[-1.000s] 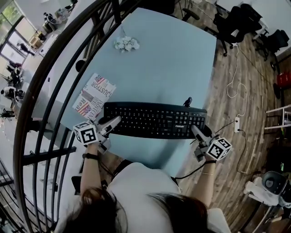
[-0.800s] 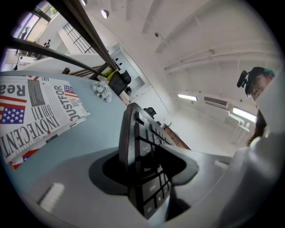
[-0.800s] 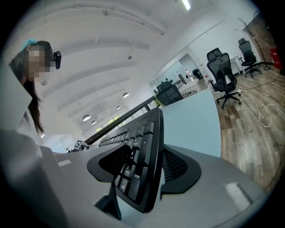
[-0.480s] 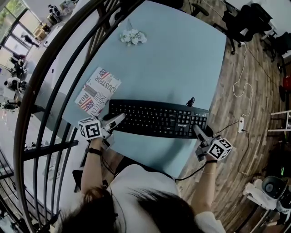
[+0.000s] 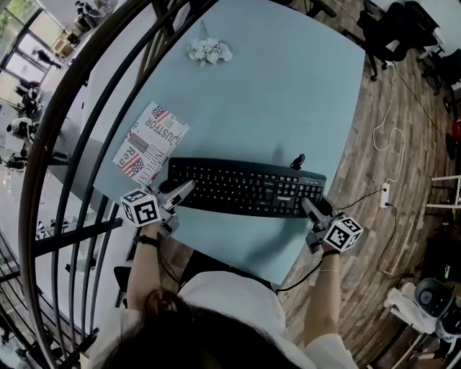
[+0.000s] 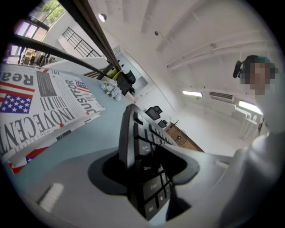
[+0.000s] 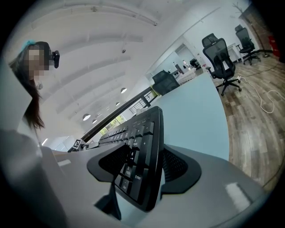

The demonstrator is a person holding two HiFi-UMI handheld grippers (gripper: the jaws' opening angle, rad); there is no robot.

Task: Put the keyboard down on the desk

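A folded newspaper (image 5: 150, 144) with flag print lies flat; a small bunch of white flowers (image 5: 209, 50) sits well apart from it. A black railing (image 6: 91, 38) runs along the left side. On the wooden floor (image 5: 418, 238) at the right lie a white cable (image 5: 389, 137) and a power strip (image 5: 387, 193), with black office chairs (image 5: 392, 32) beyond.

A pale blue bench (image 5: 288, 101) stands on a wood-plank floor (image 5: 407, 238). Beyond the bench's right edge a white cable (image 5: 375, 137) trails across the floor to a power strip (image 5: 384, 193), and black office chairs (image 5: 389, 32) stand past the far right corner. A black metal railing (image 5: 75, 236) curves along the bench's left edge, and beyond it windows (image 5: 18, 13) let in daylight. Overhead, a white ribbed ceiling (image 6: 209, 40) carries long strip lights (image 6: 192, 94).
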